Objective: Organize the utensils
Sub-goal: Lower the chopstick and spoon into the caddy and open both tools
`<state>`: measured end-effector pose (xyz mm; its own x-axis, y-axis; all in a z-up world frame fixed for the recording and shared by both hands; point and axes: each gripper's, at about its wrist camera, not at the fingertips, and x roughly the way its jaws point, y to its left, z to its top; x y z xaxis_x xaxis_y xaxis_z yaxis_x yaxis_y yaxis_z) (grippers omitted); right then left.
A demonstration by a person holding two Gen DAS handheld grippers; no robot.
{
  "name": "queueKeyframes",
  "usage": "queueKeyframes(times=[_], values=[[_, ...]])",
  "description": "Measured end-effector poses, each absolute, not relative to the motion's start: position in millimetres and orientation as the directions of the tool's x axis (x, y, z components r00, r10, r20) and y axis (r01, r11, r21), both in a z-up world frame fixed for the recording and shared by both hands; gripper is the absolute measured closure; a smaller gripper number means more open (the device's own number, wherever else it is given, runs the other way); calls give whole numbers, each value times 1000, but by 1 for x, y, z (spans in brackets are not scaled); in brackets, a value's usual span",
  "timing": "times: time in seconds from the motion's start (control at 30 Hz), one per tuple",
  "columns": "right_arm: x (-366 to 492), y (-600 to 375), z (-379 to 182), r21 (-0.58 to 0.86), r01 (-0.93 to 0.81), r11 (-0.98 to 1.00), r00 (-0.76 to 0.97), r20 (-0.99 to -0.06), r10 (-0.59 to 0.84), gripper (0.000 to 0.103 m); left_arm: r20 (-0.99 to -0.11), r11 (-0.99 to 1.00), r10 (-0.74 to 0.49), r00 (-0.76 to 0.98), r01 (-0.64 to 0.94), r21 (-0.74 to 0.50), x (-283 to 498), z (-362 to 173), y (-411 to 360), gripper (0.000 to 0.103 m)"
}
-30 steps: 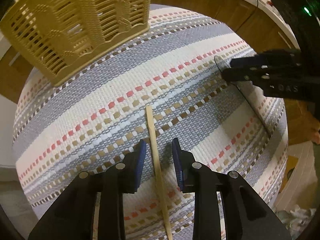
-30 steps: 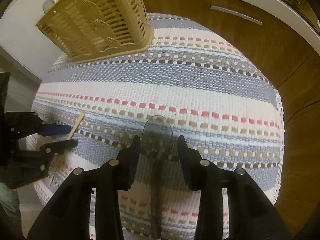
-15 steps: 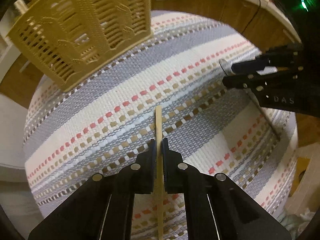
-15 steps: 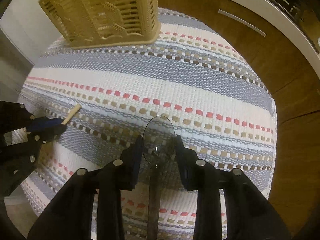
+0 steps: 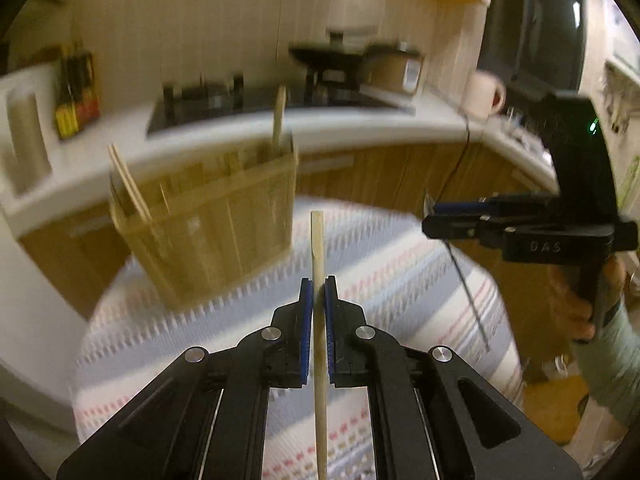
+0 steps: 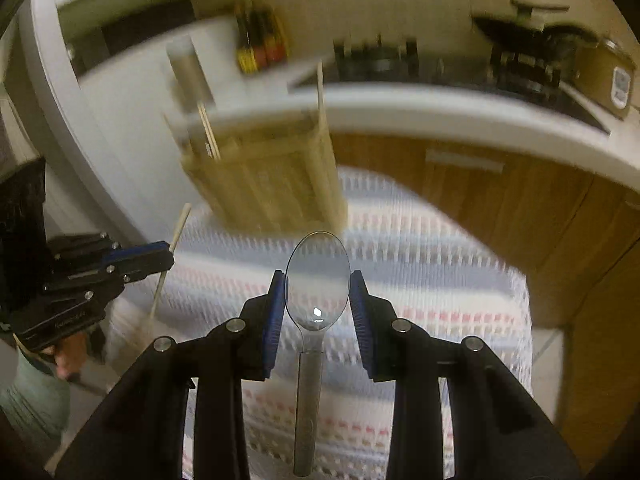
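Note:
My left gripper point(image 5: 317, 280) is shut on a thin wooden chopstick point(image 5: 317, 240), which sticks out ahead of the jaws above the striped cloth point(image 5: 400, 276). My right gripper point(image 6: 318, 276) is shut on the bowl of a clear plastic spoon point(image 6: 316, 296); its grey handle hangs back under the fingers. The tan woven utensil basket point(image 5: 224, 220) stands at the far side of the cloth and holds several wooden sticks. In the right wrist view, the basket point(image 6: 272, 184) lies straight ahead and the left gripper point(image 6: 170, 252) with its chopstick point(image 6: 180, 224) is at the left. The right gripper point(image 5: 432, 218) shows at the right of the left wrist view.
Behind the cloth-covered table runs a white counter point(image 5: 360, 120) with wooden cabinet doors point(image 6: 500, 200) below. On it are a stove with a pan point(image 5: 340, 60), bottles point(image 5: 76, 92), a paper roll point(image 5: 24, 128) and a mug point(image 5: 484, 92). A hand point(image 5: 580, 304) holds the right gripper.
The left jaws closed on the chopstick. Both grippers then rose off the cloth with chopstick and spoon and tilted up, bringing the basket's top and the counter into view.

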<state>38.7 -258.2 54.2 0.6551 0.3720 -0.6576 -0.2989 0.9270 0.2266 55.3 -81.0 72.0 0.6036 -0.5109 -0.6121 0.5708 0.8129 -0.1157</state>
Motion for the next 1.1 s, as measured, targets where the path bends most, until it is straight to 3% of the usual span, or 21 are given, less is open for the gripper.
queueKeyframes(times=[0.3,0.7,0.87,1.1], values=[[57,-235,132,205,-316,926,831,-410,375,74,-377,845,-522,766,525,-102,78,143,-48,99],[112,-202,173,127,-184,975,972,-121,200,74,-17,901,-414,910,407,-151,114,177,-5,99],[143,-195,162,109,-154,982,983,-79,163,74,28,921,-359,933,359,-153,127,166,1,99],[169,-182,126,54,-141,989,986,-86,145,74,15,929,-323,946,320,-187,150,136,11,99]])
